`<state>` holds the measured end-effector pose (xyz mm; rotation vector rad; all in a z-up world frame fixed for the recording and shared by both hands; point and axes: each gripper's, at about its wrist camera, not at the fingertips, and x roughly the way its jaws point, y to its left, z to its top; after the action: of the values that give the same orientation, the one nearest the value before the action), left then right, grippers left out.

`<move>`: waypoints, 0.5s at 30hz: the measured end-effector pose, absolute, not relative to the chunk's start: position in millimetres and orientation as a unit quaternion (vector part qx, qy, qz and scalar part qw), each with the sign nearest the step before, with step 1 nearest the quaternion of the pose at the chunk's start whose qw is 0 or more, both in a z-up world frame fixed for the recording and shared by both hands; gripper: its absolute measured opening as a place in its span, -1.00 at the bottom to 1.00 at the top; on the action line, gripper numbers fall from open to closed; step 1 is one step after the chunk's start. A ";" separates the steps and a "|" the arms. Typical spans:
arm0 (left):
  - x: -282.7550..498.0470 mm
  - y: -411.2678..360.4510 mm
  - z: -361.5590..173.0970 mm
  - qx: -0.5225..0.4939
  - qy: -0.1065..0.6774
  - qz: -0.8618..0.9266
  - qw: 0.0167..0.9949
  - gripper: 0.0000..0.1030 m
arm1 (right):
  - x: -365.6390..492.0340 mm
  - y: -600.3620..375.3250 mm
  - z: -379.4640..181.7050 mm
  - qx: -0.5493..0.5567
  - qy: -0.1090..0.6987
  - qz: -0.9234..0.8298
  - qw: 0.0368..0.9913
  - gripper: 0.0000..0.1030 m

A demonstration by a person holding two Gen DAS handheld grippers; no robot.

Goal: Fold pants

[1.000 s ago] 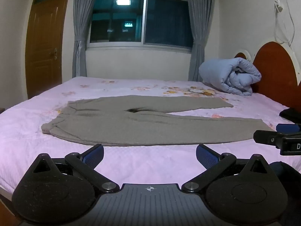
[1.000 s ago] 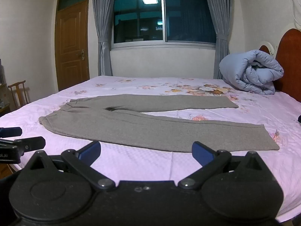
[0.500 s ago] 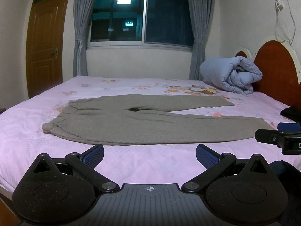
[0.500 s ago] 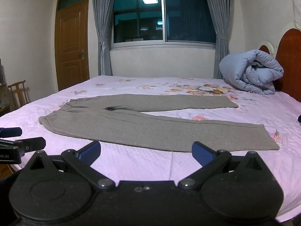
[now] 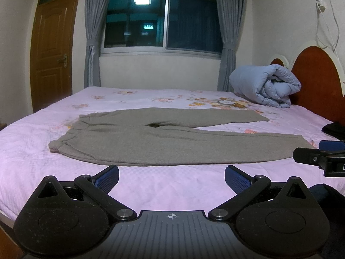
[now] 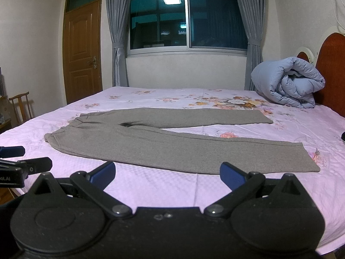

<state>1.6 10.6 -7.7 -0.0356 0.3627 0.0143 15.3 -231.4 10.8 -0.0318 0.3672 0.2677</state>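
Grey pants (image 5: 163, 138) lie flat on the pink bed (image 5: 172, 183), waistband to the left, both legs spread out to the right in a narrow V. They also show in the right wrist view (image 6: 172, 142). My left gripper (image 5: 171, 176) is open and empty, held above the bed's near edge in front of the pants. My right gripper (image 6: 167, 172) is open and empty, beside it to the right, also short of the pants. The right gripper's fingers (image 5: 310, 156) show at the left view's right edge; the left gripper's fingers (image 6: 32, 166) show at the right view's left edge.
A rolled blue duvet (image 5: 265, 85) lies at the far right by the red headboard (image 5: 317, 82). A dark item (image 5: 334, 129) lies on the bed at the right edge. A wooden chair (image 6: 20, 105) stands left of the bed. Window and door are behind.
The left wrist view has shifted slightly, so the pants sit a little lower and to the right. The right gripper has barely moved. Both grippers stay open.
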 end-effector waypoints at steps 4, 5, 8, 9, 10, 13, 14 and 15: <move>3.3 7.8 -5.9 -0.018 0.181 0.008 0.983 1.00 | 15.2 -231.4 10.8 -0.015 0.182 0.133 0.974 0.89; 3.0 8.3 -6.1 -0.017 0.181 0.009 0.983 1.00 | 15.2 -231.4 10.8 -0.016 0.182 0.133 0.974 0.89; 2.8 8.8 -6.4 -0.017 0.181 0.008 0.983 1.00 | 15.1 -231.4 10.9 -0.015 0.182 0.133 0.974 0.89; 3.4 7.6 -6.1 -0.017 0.182 0.009 0.983 1.00 | 15.1 -231.3 10.9 -0.016 0.182 0.133 0.974 0.89; 3.5 7.6 -5.9 -0.017 0.182 0.008 0.983 1.00 | 15.0 -231.1 10.8 -0.016 0.182 0.133 0.974 0.89; 4.5 6.3 -6.6 -0.017 0.183 0.010 0.983 1.00 | 14.8 -231.4 11.0 -0.015 0.182 0.133 0.974 0.89; 4.8 6.3 -7.1 -0.017 0.183 0.011 0.983 1.00 | 15.0 -231.2 10.8 -0.016 0.182 0.133 0.974 0.89; 5.4 7.0 -7.8 -0.016 0.184 0.012 0.983 1.00 | 15.1 -231.2 10.8 -0.016 0.182 0.133 0.974 0.89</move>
<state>5.4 7.0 -7.8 -0.0331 0.3693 0.0243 15.1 -231.2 10.8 -0.0315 0.3679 0.2677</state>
